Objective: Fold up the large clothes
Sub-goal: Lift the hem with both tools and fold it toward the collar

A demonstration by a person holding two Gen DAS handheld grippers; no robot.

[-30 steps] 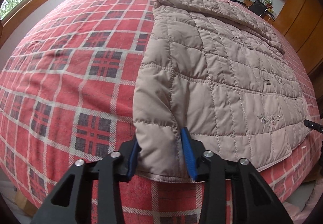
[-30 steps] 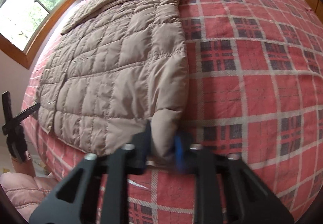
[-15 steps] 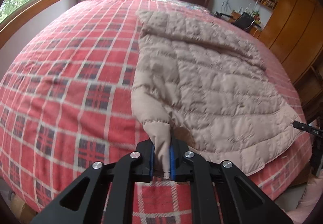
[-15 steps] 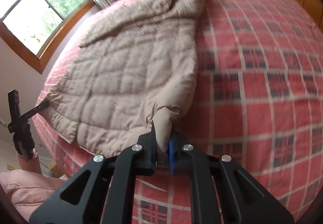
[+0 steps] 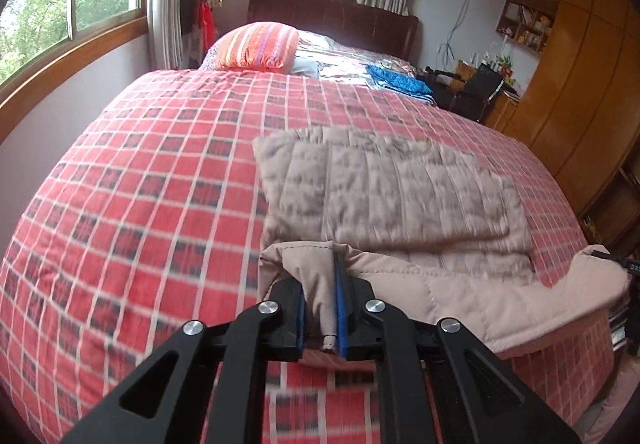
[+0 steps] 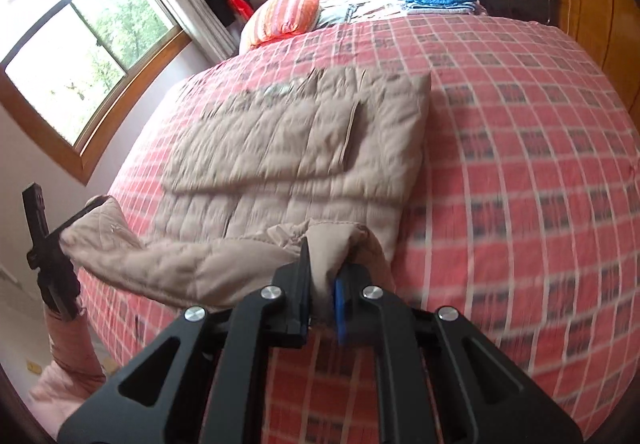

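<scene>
A beige quilted coat [image 5: 400, 195] lies on the red plaid bed, its far part flat and its near hem raised off the cover. My left gripper [image 5: 320, 308] is shut on the hem's left corner. My right gripper [image 6: 320, 296] is shut on the hem's right corner, with the coat [image 6: 304, 155] spread beyond it. The lifted hem sags between the two corners. The right gripper [image 5: 632, 276] shows at the right edge of the left wrist view; the left gripper [image 6: 44, 244] shows at the left edge of the right wrist view, held above a pink sleeve [image 6: 68, 348].
The red plaid bedspread [image 5: 152, 203] covers the whole bed. An orange striped pillow [image 5: 260, 47] and a blue folded cloth [image 5: 400, 81] lie near the dark headboard [image 5: 332, 15]. Wooden wardrobes [image 5: 580, 55] stand on the right, windows on the left.
Both grippers closed on the hem corners and have lifted them up off the bed. The near part of the coat now hangs raised, and the views tilt up toward the headboard.
</scene>
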